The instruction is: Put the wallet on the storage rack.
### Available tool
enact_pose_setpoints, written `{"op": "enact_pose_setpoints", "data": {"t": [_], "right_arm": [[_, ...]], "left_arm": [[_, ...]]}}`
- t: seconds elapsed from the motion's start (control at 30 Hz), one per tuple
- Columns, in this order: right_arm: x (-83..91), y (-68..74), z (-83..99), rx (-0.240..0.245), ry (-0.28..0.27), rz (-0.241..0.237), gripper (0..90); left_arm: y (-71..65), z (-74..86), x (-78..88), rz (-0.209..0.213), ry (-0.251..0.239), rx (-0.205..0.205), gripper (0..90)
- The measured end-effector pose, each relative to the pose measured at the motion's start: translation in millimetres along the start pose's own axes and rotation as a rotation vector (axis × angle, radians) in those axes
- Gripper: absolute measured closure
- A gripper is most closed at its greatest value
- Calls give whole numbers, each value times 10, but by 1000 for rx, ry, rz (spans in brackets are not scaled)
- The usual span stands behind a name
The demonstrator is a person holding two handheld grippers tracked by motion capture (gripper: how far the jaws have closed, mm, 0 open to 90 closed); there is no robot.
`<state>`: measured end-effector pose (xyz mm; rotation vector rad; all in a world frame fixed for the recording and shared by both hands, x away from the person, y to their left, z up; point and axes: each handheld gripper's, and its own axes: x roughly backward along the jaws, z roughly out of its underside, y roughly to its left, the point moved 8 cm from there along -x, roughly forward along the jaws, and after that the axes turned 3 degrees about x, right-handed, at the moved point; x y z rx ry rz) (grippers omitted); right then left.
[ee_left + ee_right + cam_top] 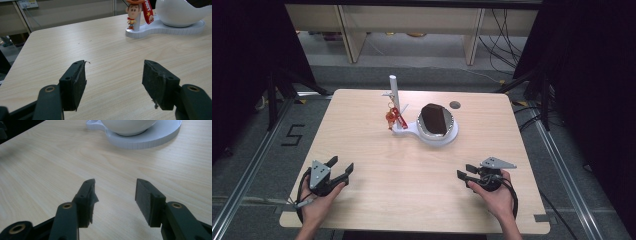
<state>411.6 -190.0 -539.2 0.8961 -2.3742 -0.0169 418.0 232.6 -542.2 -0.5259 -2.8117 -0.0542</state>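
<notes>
High view is showing the left tongs (343,168) and the right tongs (465,175) resting low at the near side of the table (377,200), one at each near corner, and both are standing open with nothing between the jaws. The white stand (432,135) is sitting toward the far middle of the table, well apart from both tongs. On its left part a white post (393,95) is rising, and a small cowboy keychain (390,117) with a red strap is hanging beside that post. On its right part a white bowl (451,131) is holding a dark brown object (434,119).

Left gripper view is looking straight toward the keychain (132,15), so I judge that the left tongs are the natural ones for reaching it. To do this well, the person should be moving forward slowly, keeping the jaws wide, and closing on the strap or the figure, not on the post. The right tongs could be steadying the base of the stand (160,138), because it may be sliding or tipping when the keychain is pulled.
</notes>
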Motion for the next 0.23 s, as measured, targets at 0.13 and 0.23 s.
{"op": "enact_pose_setpoints", "data": {"t": [0.13,0.23], "right_arm": [[10,-97,21,33,-22,33,508],[40,-95,43,-11,-19,42,503]], "left_arm": [[3,13,-9,8,-3,-1,351],[11,15,-2,0,0,0,353]]}}
